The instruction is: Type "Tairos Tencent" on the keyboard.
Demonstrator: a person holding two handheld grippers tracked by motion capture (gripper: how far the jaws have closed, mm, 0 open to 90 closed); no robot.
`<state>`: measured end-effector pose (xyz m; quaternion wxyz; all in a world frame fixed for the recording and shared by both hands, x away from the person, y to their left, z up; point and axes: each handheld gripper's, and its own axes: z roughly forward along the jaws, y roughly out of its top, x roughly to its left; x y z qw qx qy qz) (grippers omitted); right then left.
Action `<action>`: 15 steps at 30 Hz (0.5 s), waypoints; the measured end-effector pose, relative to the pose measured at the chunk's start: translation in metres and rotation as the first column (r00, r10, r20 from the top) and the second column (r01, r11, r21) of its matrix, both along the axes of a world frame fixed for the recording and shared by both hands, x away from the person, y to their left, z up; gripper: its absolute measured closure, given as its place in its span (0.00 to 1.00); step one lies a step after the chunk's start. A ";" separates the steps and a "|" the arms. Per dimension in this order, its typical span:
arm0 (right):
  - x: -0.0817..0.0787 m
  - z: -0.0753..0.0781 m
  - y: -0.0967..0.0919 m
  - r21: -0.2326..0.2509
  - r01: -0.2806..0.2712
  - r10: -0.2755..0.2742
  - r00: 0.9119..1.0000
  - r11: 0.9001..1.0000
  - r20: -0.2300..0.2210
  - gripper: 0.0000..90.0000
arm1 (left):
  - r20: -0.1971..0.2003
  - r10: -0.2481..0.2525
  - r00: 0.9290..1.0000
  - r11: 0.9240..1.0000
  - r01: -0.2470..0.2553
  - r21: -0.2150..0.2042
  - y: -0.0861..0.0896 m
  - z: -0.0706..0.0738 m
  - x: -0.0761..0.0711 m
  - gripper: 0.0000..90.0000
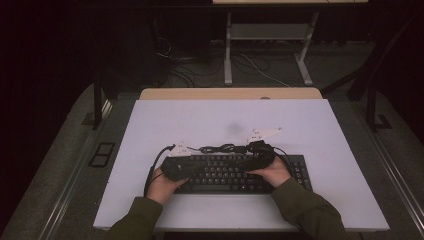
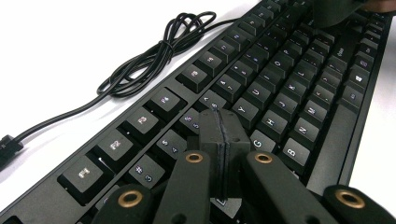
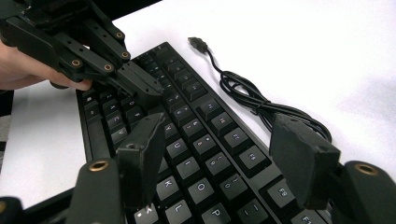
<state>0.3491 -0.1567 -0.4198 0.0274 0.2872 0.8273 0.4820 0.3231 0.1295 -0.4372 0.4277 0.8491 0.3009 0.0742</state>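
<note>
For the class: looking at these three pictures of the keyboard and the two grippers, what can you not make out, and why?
- Key under the left gripper: left gripper view, its shut jaws cover it.
- Keyboard legends: high view, too small and dim.
- Cable end at the keyboard: right gripper view, behind the right gripper jaw.

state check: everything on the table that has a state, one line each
keyboard: flat on the white table, keys up, unplugged.
cable: loosely coiled behind the keyboard, plug lying free on the table.
left gripper: shut, nothing between the jaws, tips down over the keys around T and 5.
right gripper: open, jaws apart above the right-hand keys, holding nothing.
</note>
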 end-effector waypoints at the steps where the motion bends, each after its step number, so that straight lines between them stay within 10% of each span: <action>1: 0.000 0.000 0.000 -0.001 0.000 0.000 1.000 1.000 0.000 0.39 | 0.001 0.000 1.000 1.000 0.000 -0.001 0.000 0.000 0.000 0.99; 15: 0.000 0.000 0.000 0.000 0.001 -0.001 1.000 1.000 0.001 0.39 | -0.008 0.002 1.000 1.000 -0.002 0.003 0.000 -0.001 0.001 0.99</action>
